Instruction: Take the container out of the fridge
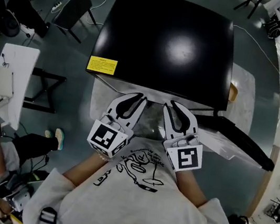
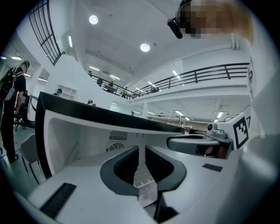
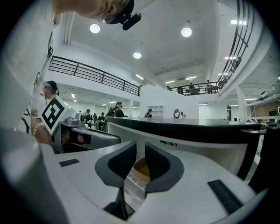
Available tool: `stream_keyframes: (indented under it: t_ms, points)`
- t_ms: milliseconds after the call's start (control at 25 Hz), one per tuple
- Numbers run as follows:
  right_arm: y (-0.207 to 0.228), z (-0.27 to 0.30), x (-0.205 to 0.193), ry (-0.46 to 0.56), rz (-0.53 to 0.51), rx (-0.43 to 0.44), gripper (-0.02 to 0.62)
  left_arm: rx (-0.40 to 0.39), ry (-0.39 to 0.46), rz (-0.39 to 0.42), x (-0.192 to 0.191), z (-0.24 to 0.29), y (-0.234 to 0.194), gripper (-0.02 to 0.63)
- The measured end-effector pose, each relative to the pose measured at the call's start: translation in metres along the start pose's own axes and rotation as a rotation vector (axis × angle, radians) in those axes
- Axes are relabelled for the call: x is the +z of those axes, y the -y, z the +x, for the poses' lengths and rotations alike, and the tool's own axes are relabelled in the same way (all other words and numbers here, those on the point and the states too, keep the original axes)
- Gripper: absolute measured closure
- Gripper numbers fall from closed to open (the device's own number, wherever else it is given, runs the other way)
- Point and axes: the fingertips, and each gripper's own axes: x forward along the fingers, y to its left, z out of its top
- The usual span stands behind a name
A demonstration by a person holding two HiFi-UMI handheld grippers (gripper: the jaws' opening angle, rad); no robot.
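Now | L tool (image 1: pixel 135 100) + R tool (image 1: pixel 175 108): slightly open, nothing gripped | fridge (image 1: pixel 168 39) yellow label (image 1: pixel 101 64): txt unreadable

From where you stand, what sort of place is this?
Probably a big lab or workshop hall, not a home kitchen: the black-topped fridge stands on an open floor, a railed balcony runs under a high, spotlit ceiling, and a white worktable stands nearby.
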Motion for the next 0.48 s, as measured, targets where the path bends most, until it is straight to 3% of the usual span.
stream_keyframes:
  t_ms: [480]
  points:
    - [0.016,0.024,-0.035,-0.05,0.002,-0.043,0.508,0.064,-0.046,-0.042,-0.029,0.015,-0.03,0.54]
